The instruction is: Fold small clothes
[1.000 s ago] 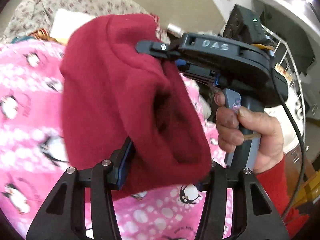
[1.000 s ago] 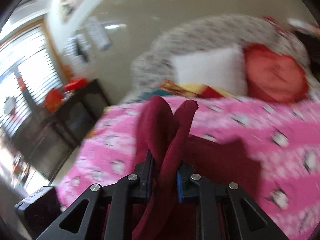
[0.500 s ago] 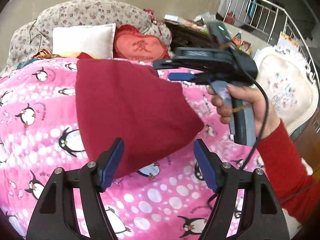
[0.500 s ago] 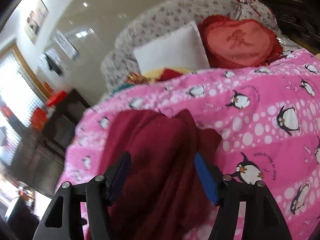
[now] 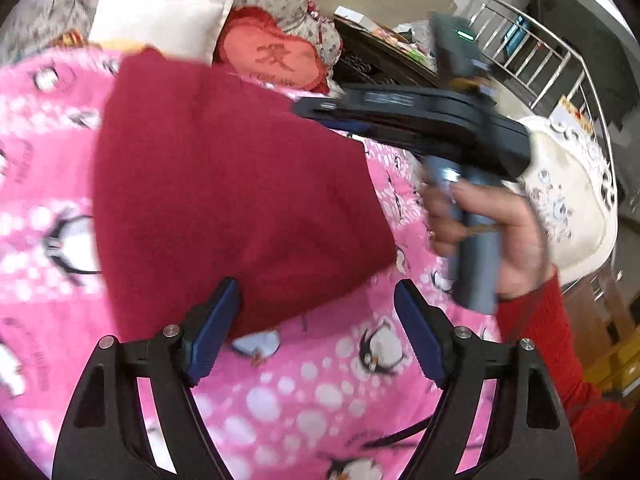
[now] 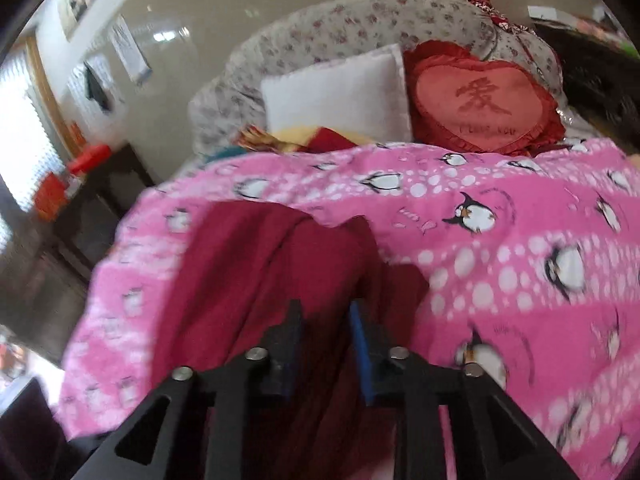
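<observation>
A dark red garment (image 5: 224, 200) lies folded on the pink penguin blanket (image 5: 320, 392). My left gripper (image 5: 316, 332) is open just in front of the garment's near corner, with nothing between its blue pads. In the left wrist view the right gripper (image 5: 336, 118) reaches in from the right at the garment's far right edge. In the right wrist view my right gripper (image 6: 326, 344) has its blue pads close together with the red garment (image 6: 280, 272) between them; the picture is blurred.
A white pillow (image 6: 340, 96), a red heart cushion (image 6: 480, 108) and a floral sofa back (image 6: 360, 24) stand behind the blanket. A dark side table (image 6: 92, 200) is to the left. A white chair (image 5: 568, 200) and a railing (image 5: 532, 60) are to the right.
A second ago both grippers held the garment up. Half a second ago it lay flat and both were open. Now the right gripper's pads have closed on the cloth; the left stays open.
</observation>
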`<action>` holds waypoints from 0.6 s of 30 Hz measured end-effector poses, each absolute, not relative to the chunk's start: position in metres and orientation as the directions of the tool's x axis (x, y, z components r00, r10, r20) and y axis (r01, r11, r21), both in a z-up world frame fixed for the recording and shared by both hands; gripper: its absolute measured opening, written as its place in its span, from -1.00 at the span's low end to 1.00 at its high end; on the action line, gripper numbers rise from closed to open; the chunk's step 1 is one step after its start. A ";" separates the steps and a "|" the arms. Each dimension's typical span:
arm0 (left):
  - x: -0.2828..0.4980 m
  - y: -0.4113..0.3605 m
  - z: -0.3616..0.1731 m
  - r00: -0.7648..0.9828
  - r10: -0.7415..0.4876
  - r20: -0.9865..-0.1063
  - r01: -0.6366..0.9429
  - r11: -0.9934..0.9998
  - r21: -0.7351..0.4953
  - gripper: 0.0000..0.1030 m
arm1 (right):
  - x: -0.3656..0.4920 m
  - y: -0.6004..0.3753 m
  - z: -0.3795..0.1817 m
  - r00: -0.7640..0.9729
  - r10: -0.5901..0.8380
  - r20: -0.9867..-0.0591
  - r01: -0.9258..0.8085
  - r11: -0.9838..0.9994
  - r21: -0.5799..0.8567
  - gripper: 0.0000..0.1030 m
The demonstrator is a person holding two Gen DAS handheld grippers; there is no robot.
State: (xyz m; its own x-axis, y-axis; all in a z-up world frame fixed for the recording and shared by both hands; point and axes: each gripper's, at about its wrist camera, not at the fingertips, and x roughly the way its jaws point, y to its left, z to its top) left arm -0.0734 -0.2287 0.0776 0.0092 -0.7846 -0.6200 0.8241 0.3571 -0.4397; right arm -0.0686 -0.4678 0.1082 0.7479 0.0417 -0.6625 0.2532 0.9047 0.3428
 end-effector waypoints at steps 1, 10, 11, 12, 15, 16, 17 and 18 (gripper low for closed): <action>-0.076 -0.223 0.082 0.033 -0.780 -0.624 0.837 0.363 -0.409 0.54 | -0.080 -0.459 0.114 0.760 0.088 -0.644 0.212 0.904 0.373 -0.14; -0.057 -0.197 0.073 0.167 -0.739 -0.653 0.782 0.502 -0.368 0.54 | -0.109 -0.402 0.097 0.729 0.166 -0.664 0.121 0.923 0.365 -0.80; -0.054 -0.200 0.063 0.149 -0.725 -0.673 0.766 0.515 -0.385 0.54 | -0.112 -0.397 0.097 0.732 0.142 -0.666 0.122 0.935 0.334 -0.84; -0.052 -0.202 0.057 0.142 -0.717 -0.683 0.761 0.520 -0.388 0.54 | -0.119 -0.393 0.097 0.737 0.116 -0.666 0.125 0.945 0.303 -0.87; -0.054 -0.203 0.039 0.156 -0.699 -0.698 0.759 0.537 -0.369 0.54 | -0.129 -0.394 0.071 0.684 0.075 -0.725 0.173 0.950 0.261 -0.88; -0.055 -0.203 0.038 0.158 -0.696 -0.700 0.761 0.538 -0.363 0.54 | -0.130 -0.397 0.060 0.669 0.077 -0.740 0.181 0.948 0.262 -0.88; -0.056 -0.203 0.038 0.163 -0.690 -0.706 0.760 0.543 -0.356 0.54 | -0.132 -0.401 0.058 0.675 0.090 -0.733 0.182 0.941 0.284 -0.88; -0.056 -0.202 0.040 0.168 -0.686 -0.707 0.757 0.549 -0.353 0.54 | -0.137 -0.404 0.062 0.695 0.112 -0.710 0.180 0.929 0.322 -0.88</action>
